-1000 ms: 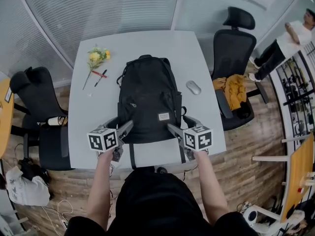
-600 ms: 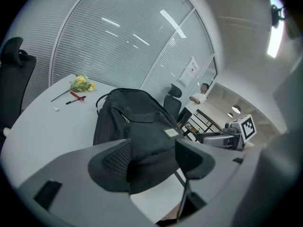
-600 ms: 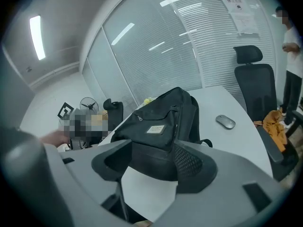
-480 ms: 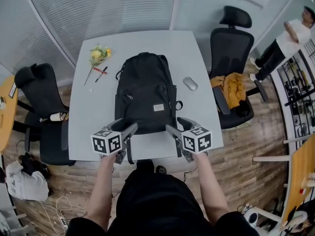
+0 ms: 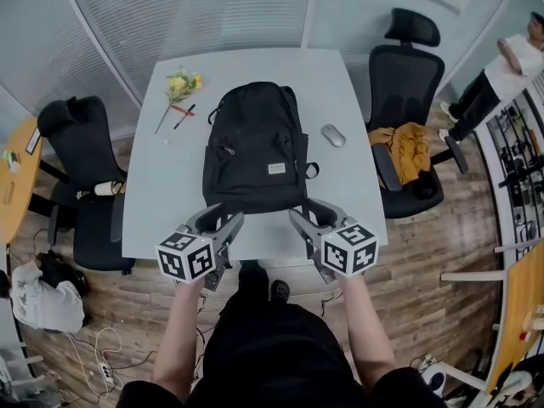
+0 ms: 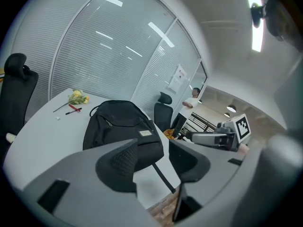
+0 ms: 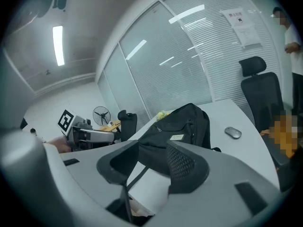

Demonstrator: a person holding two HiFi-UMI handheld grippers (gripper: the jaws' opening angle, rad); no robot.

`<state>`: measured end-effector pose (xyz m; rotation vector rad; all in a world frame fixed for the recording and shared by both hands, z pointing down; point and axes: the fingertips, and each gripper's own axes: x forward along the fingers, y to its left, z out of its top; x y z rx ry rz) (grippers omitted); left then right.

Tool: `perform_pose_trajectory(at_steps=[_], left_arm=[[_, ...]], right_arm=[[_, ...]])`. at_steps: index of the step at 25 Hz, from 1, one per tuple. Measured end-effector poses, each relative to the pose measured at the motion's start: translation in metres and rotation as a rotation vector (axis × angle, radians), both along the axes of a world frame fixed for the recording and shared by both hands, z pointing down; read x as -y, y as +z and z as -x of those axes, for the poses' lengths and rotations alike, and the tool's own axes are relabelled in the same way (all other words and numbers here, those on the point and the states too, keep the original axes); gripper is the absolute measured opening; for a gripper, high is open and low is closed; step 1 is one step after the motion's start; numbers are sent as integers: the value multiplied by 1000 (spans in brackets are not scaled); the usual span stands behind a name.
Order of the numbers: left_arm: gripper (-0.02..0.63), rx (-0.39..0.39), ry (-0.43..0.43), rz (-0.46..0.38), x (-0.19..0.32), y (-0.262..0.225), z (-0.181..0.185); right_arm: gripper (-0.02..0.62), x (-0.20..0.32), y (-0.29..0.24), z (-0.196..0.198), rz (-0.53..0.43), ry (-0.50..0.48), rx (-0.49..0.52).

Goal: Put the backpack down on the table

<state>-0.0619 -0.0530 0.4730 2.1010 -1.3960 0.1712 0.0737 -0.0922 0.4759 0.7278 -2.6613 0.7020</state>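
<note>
A black backpack (image 5: pixel 255 147) lies flat on the light grey table (image 5: pixel 161 185), top toward the far side, straps trailing over the near edge. In the left gripper view the backpack (image 6: pixel 118 126) is beyond the jaws; in the right gripper view the backpack (image 7: pixel 182 124) is also ahead. My left gripper (image 5: pixel 223 221) hovers at the near table edge, left of the bag's bottom, jaws closing with nothing between them. My right gripper (image 5: pixel 299 219) hovers at the bag's bottom right, jaws also closing on nothing. Neither touches the bag.
A grey mouse (image 5: pixel 333 134) lies right of the bag. Yellow flowers (image 5: pixel 181 84) and pens (image 5: pixel 184 113) lie at the far left corner. Black office chairs (image 5: pixel 76 155) flank the table; the right chair (image 5: pixel 404 75) carries an orange cloth (image 5: pixel 406 153). A person (image 5: pixel 501 70) stands far right.
Both grippers have drawn back from the bag's bottom corners toward the near table edge and risen. Their jaws have narrowed. The backpack stays lying on the table.
</note>
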Motion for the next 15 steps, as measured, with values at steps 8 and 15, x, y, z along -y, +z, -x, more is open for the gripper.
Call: perform_pose_trajectory(at_steps=[8, 15], left_arm=[[128, 36, 33, -52, -30, -17, -22], [60, 33, 45, -94, -50, -27, -40]], right_arm=[[133, -33, -38, -7, -100, -28, 51], [27, -50, -60, -18, -179, -2, 104]])
